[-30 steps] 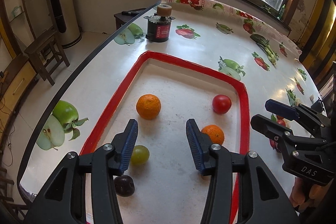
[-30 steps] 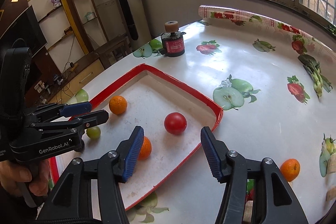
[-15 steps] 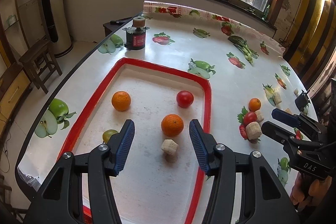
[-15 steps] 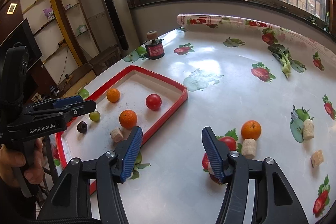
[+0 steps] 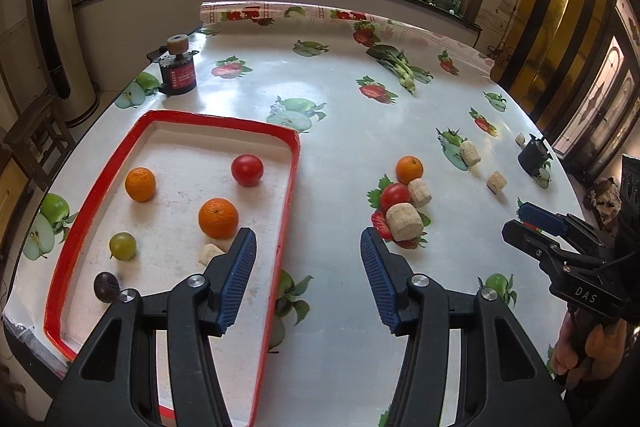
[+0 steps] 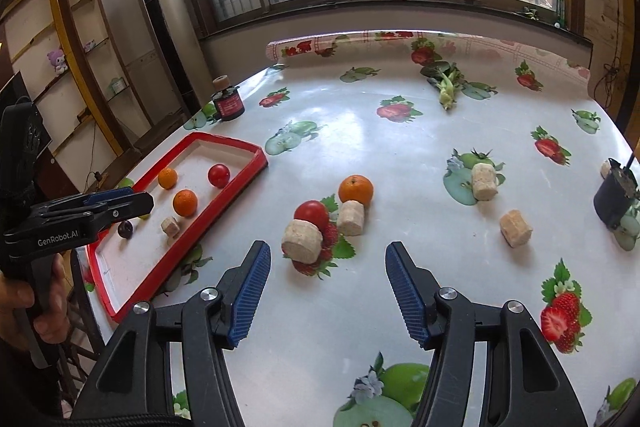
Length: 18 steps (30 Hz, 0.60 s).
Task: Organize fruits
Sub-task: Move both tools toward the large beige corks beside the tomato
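A red-rimmed tray at the table's left holds two oranges, a tomato, a green fruit, a dark plum and a cork piece. To its right on the bare cloth lie an orange and a tomato, touching two cork cylinders. My left gripper is open and empty, straddling the tray's right rim. Nothing sits between the jaws of my right gripper, which is open just short of the tomato and corks.
A black and red cylinder stands at the far left corner. A small black object and more corks lie at the right. The table edge runs close along the tray's left side, with a wooden stool beyond.
Both grippers have swung right, from over the tray toward the loose orange and tomato on the cloth. The left jaws stand wider than a second ago.
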{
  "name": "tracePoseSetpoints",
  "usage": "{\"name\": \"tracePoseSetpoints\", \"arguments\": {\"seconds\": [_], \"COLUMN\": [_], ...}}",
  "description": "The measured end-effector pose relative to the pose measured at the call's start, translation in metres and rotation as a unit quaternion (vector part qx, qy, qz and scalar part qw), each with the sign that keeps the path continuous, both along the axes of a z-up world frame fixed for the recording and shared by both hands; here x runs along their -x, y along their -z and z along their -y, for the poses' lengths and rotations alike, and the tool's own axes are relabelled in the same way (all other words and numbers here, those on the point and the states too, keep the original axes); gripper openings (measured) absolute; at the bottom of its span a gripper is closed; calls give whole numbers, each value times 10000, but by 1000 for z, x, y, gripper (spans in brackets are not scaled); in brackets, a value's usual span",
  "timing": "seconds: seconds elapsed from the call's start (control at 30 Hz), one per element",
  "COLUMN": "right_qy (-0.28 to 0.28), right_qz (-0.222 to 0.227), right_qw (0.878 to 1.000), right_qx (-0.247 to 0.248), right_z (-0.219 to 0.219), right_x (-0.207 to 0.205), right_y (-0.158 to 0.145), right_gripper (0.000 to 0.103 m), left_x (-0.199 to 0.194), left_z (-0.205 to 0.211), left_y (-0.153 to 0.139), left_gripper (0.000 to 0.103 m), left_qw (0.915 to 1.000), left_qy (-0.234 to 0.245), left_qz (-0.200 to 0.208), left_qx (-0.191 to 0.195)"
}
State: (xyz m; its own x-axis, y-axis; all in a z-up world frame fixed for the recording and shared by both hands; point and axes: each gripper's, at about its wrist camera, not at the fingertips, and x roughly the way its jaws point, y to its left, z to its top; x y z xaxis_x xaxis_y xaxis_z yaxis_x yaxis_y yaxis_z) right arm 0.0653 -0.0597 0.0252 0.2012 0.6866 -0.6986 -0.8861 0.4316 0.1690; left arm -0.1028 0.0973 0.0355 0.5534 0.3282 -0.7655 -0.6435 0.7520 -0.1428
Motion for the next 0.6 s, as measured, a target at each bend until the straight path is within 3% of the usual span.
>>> {"name": "tracePoseSetpoints", "arguments": {"seconds": [0.6], "right_qy": [736], "right_qz": [-119], "right_qw": [9972], "right_qx": [100], "right_z": [65], "right_x": [-50], "right_y": [17], "right_gripper": [62], "left_x": [-43], "left_z": [39], "left_y": [11], "left_gripper": [53], "left_qw": [9988], "left_qy": [447], "left_qz": [-116], "left_qx": [190]}}
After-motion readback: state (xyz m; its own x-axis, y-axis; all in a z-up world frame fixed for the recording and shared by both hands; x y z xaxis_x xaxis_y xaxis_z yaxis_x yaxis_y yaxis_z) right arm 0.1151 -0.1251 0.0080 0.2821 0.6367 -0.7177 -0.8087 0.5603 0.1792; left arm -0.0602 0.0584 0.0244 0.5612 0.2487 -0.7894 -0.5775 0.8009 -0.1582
